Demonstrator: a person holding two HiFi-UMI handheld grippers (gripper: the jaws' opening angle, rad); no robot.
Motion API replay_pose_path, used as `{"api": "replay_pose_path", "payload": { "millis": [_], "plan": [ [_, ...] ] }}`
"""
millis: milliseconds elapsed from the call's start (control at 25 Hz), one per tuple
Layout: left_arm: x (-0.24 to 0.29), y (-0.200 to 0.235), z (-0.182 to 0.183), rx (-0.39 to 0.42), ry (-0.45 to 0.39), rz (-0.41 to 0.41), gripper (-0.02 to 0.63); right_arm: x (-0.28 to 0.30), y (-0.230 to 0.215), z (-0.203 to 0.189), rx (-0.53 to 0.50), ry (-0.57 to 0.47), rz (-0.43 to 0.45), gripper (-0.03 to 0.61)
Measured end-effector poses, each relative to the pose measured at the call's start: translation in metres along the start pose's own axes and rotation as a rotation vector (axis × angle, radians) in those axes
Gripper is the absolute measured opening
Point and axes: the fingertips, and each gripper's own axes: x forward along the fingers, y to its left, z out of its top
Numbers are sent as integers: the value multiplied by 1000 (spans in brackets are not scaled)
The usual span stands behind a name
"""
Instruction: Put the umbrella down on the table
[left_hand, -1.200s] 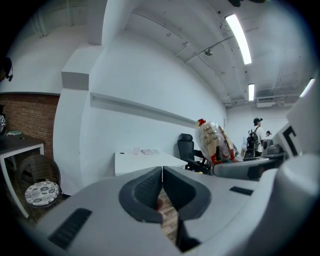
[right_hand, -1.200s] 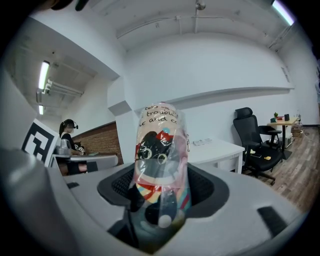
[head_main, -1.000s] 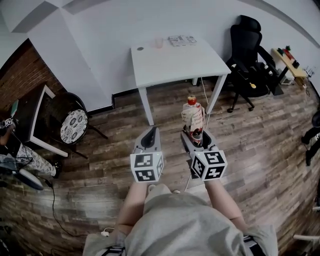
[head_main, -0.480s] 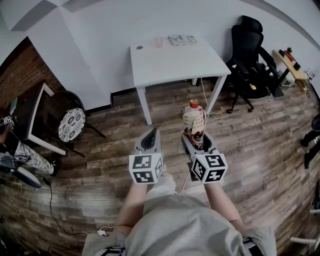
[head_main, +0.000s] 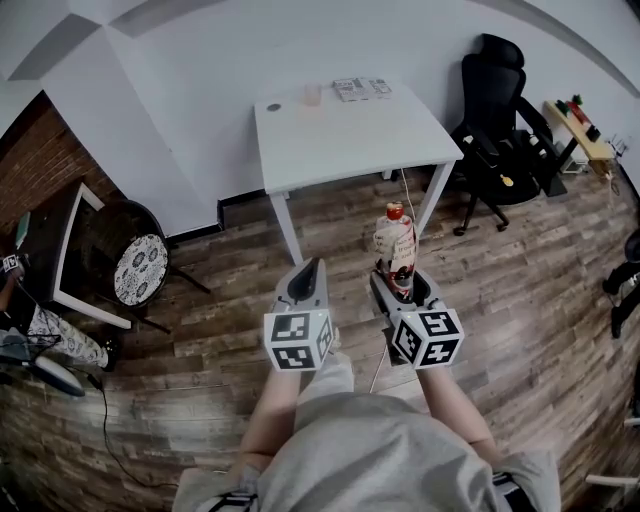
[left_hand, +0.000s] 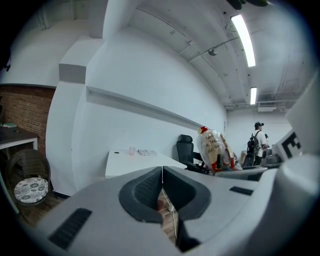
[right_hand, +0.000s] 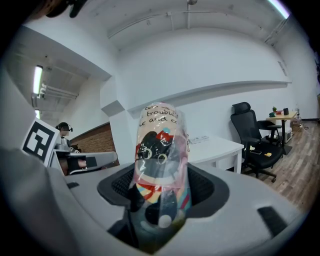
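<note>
So, umbrella (head_main: 396, 240): folded, in a clear printed sleeve, held low down by your R gripper (head_main: 402, 288); up in the air, not at the table (head_main: 350, 135) yet.
R gripper jaws: pinching the umbrella's lower end; most of its length sticks out past the tips.
Long axis: runs along the jaws, fwd and somewhat up, red cap (head_main: 395, 211) leading, aimed roughly at the table's near edge.
L gripper (head_main: 308, 270): jaws pressed together, nothing btwn them; just beside the R one, not touching the umbrella.
Table: white, straight ahead, well apart from both grippers; wood floor (head_main: 520, 260) btwn you & it.
Table top: mostly bare; cup (head_main: 311, 92) + flat item (head_main: 362, 87) at the far edge.
Nearer hand: R, and it carries the load; L prob. not needed.
Next move, my judgement: close in, then bring the axis down flat so the umbrella lies along the top by the near edge, short of the cup.
Risk: let go while it's tilted or overhanging & it may roll off the edge.
</note>
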Motion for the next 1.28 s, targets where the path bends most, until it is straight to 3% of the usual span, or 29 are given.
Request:
{"api": "replay_pose_path", "payload": {
  "millis": [1280],
  "plan": [
    [274,141,73,0,23,-102,8,293,-62,90,14,7,-47,276]
  ]
}}
